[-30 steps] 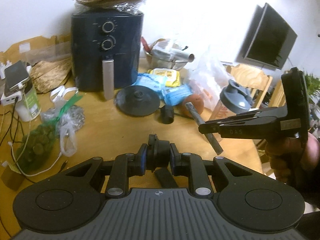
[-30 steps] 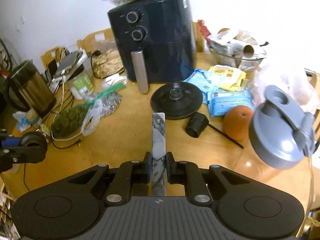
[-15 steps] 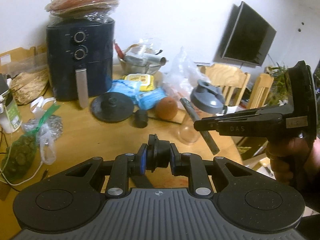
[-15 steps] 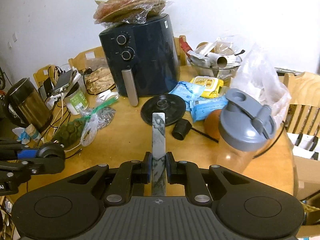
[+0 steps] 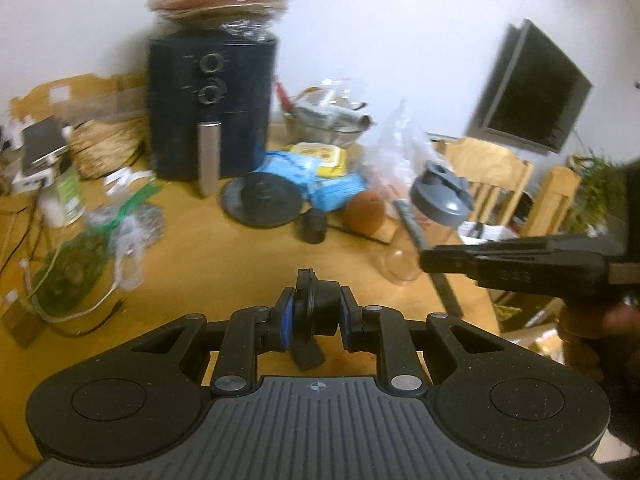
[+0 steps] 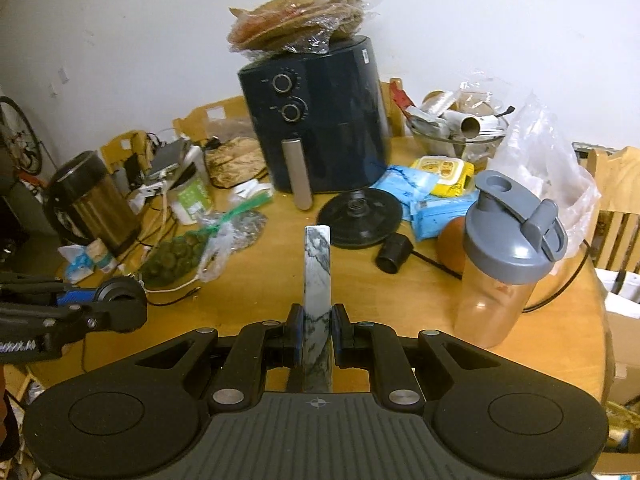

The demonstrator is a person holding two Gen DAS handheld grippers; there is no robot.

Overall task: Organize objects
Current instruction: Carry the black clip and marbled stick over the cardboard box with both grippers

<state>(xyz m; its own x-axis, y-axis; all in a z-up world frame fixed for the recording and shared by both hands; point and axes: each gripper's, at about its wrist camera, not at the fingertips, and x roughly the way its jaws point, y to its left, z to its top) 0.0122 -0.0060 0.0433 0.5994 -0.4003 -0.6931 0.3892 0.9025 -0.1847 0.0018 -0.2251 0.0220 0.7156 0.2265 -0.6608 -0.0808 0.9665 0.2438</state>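
Note:
My left gripper [image 5: 314, 312] is shut on a small black round part [image 5: 316, 306], held above the near side of the wooden table [image 5: 208, 264]. It also shows at the left edge of the right wrist view [image 6: 116, 300]. My right gripper [image 6: 316, 330] is shut on a flat marbled grey-white bar [image 6: 317, 280] that sticks forward, held above the table. In the left wrist view the right gripper [image 5: 436, 258] sits at the right with the bar [image 5: 424, 248] seen edge-on. A clear shaker bottle [image 6: 504, 260] with a grey lid stands just right of the bar.
A dark air fryer [image 6: 316, 120] with wrapped flatbreads on top stands at the back. A black disc [image 6: 360, 216], black plug [image 6: 394, 256], orange [image 5: 364, 212], blue and yellow packets [image 6: 436, 184], bagged greens [image 6: 180, 256], a kettle [image 6: 92, 200] and cables crowd the table. Chairs stand right.
Both grippers have drawn back and up from the table, so the clutter looks farther off. The left view has swung back leftward. Both keep their hold.

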